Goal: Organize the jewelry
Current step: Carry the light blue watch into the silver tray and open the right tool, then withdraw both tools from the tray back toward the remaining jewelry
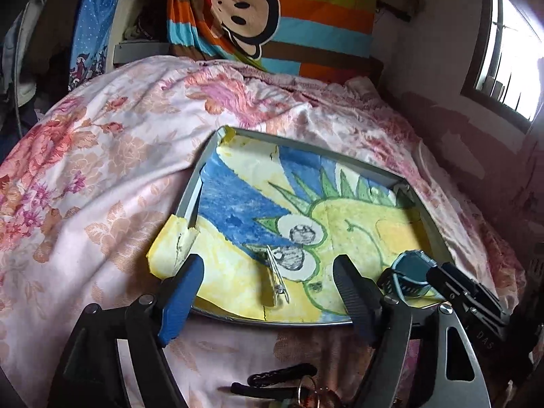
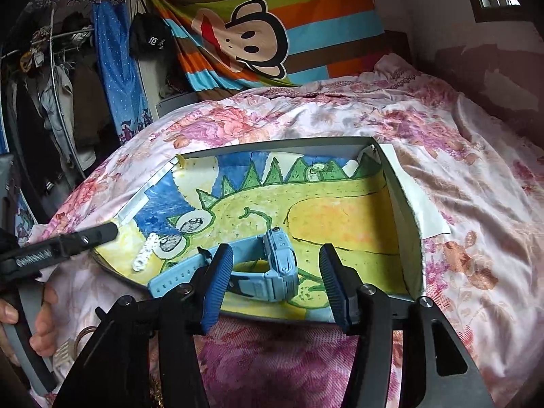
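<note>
Jaws of both our grippers, left gripper (image 1: 268, 292) and right gripper (image 2: 277, 284), stand released (nothing pinched). Our blue watch (image 2: 272, 265) and white hair clip (image 1: 277, 272) lie in the shallow box (image 2: 404, 210) on the bed (image 2: 459, 136).

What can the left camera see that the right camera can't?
Only the left camera shows the window and some dark pieces lying on the bedspread below the left gripper.

Only the right camera shows the clothes rack, a black cap and a hand.

Both show the tray lined with a dinosaur drawing, the blue watch and a small white clip lying in it, the monkey blanket, and the flowery bedspread. The right gripper is open around the watch.
</note>
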